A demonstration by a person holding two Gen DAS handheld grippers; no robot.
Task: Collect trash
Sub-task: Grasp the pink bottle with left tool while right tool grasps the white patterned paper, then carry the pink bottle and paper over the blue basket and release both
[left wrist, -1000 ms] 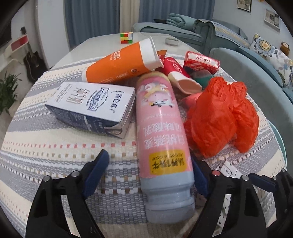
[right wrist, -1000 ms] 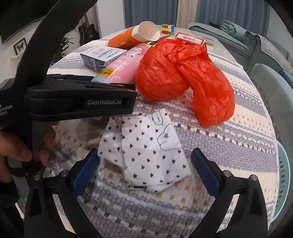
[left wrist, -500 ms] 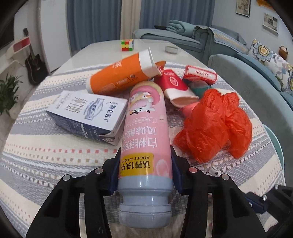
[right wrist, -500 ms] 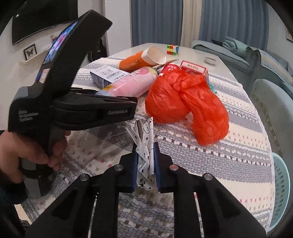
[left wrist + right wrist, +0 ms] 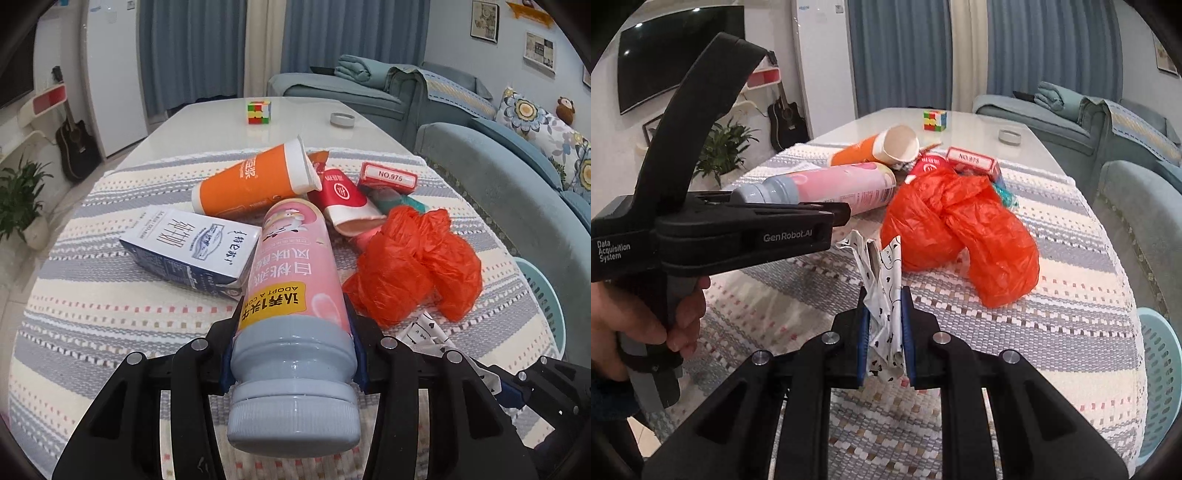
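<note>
1. The left hand-held gripper [image 5: 293, 356] is clamped on a pink bottle [image 5: 295, 295] near its grey cap end. The pads press its sides, the cap points back toward the camera, and the body reaches forward over the surface [image 5: 92, 314].

2. The right hand-held gripper [image 5: 884, 325] is pinched nearly shut on a crumpled white wrapper with black hearts [image 5: 882, 295], whose loose upper end stands up ahead of the jaws.

3. Other trash lies ahead of both: an orange cup [image 5: 251, 182] on its side, a milk carton [image 5: 192, 251] to the left of the bottle, a red plastic bag [image 5: 960, 236] to its right, and a red box [image 5: 388, 179] further off. A light blue basket [image 5: 1160, 369] shows past the surface's right edge, probably where the trash goes.

4. Slipping bottle: it is smooth and round and gripped near one end, so the long front could swing down or slide out if the wrist tilts.

5. Knocking the pile: the bottle's far end sits just beside the carton and the orange cup, so a sideways sweep may nudge them along the surface.

6. Losing the wrapper: it is thin and only partly caught, so a quick move might pull it free or let it flutter short of the basket.

7. Collision: the two hand-held grippers are close together, the left just ahead and to the left of the right, so crossing paths could bump them.
</note>
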